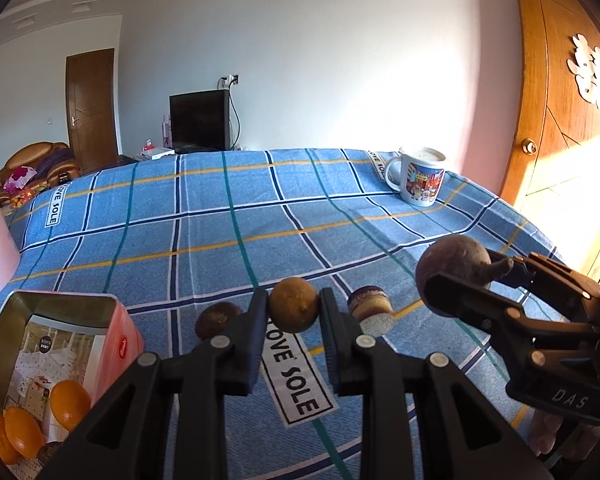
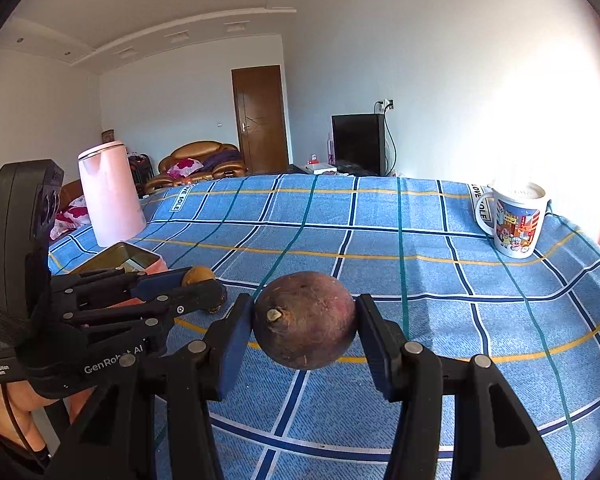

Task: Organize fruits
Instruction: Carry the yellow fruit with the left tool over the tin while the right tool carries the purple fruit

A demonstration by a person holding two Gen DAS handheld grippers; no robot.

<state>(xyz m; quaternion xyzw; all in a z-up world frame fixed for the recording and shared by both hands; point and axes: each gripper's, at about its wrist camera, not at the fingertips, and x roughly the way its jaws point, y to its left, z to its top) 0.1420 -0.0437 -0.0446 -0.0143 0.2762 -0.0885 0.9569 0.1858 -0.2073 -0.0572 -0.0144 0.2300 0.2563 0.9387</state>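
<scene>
My left gripper (image 1: 293, 310) is shut on a small yellow-brown round fruit (image 1: 294, 305) and holds it above the blue checked cloth (image 1: 228, 224). My right gripper (image 2: 305, 320) is shut on a large dark purple-brown round fruit (image 2: 305, 320) with a short stem; it also shows in the left wrist view (image 1: 454, 266), to the right of the left gripper. A pink tin box (image 1: 60, 344) at the lower left holds several orange fruits (image 1: 70, 404). A dark round fruit (image 1: 216, 320) lies on the cloth left of my left fingers.
A small layered cake-like item (image 1: 370, 306) lies on the cloth right of the left gripper. A cartoon mug (image 1: 420, 176) stands at the far right of the table. A pink kettle (image 2: 110, 194) stands at the far left. A wooden door (image 1: 560, 112) is at right.
</scene>
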